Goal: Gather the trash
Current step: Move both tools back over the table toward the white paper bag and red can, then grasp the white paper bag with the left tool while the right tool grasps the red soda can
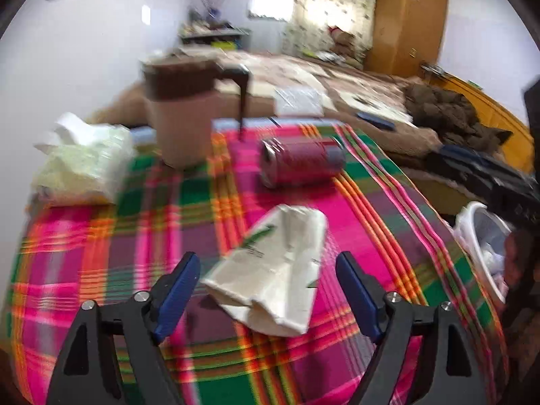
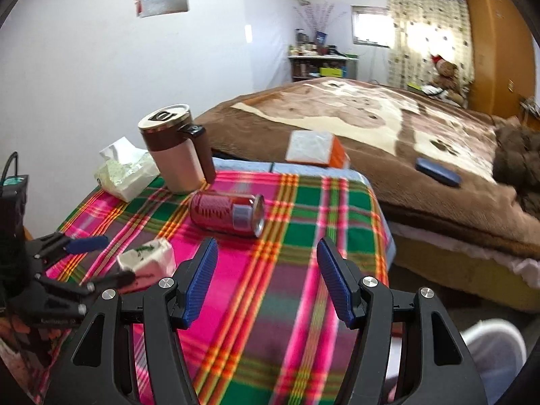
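A crumpled white paper carton (image 1: 270, 270) with green print lies on the plaid tablecloth (image 1: 118, 236). My left gripper (image 1: 267, 256) stands open around it, one blue pad on each side, neither pressing on it. In the right wrist view the same carton (image 2: 152, 258) sits between the left gripper's fingers (image 2: 87, 243). Further back a red drink can (image 1: 300, 165) lies on its side. My right gripper (image 2: 266, 243) is open and empty just short of the can (image 2: 226, 212). A white lined bin (image 1: 479, 233) holding trash stands off the table's right edge.
A brown and pink lidded mug (image 2: 175, 148) and a tissue pack (image 2: 125, 175) stand at the table's back left. Behind the table is a bed with a brown blanket (image 2: 371, 118), on which lie an orange and white box (image 2: 317, 148) and a dark blue flat object (image 2: 438, 172).
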Action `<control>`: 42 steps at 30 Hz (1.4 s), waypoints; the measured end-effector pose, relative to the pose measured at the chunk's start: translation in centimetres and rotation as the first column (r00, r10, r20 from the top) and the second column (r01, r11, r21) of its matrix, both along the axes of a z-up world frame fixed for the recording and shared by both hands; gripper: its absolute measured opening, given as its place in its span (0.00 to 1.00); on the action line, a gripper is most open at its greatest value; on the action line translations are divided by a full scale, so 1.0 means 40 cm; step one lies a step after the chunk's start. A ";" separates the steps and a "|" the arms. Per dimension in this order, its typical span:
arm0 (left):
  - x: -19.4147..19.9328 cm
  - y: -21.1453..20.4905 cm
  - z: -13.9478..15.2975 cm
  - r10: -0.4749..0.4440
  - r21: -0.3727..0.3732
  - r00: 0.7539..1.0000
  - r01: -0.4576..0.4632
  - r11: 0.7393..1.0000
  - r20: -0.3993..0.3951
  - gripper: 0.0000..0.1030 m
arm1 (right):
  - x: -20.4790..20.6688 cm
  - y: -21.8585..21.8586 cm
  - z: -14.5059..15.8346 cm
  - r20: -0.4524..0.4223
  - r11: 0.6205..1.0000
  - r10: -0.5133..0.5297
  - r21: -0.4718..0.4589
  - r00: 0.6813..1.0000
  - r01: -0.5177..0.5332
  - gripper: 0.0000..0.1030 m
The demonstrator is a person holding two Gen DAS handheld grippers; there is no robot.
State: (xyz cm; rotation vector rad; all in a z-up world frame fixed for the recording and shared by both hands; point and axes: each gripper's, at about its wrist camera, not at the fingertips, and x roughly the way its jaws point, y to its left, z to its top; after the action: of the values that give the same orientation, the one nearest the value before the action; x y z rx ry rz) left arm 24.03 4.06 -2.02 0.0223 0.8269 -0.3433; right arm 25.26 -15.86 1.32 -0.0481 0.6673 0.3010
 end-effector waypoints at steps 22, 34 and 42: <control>0.065 0.110 -0.052 0.182 -0.006 0.983 -0.182 0.983 -0.023 0.82 | 0.218 0.187 -0.054 -0.075 0.953 0.275 -0.109 0.959 -0.282 0.63; 0.062 0.148 -0.054 0.226 -0.029 0.974 -0.227 0.974 -0.032 0.82 | 0.176 0.212 -0.068 -0.181 0.891 0.356 -0.232 0.917 -0.391 0.70; 0.075 0.142 -0.059 0.197 -0.032 0.979 -0.199 0.980 -0.055 0.82 | 0.162 0.182 -0.084 -0.254 0.937 0.283 -0.134 0.925 -0.324 0.70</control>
State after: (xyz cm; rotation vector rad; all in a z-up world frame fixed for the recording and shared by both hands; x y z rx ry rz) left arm 27.02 9.73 -4.38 -0.1038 0.8658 -0.1720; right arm 31.72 -8.59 -2.03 -0.2906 0.9198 0.5540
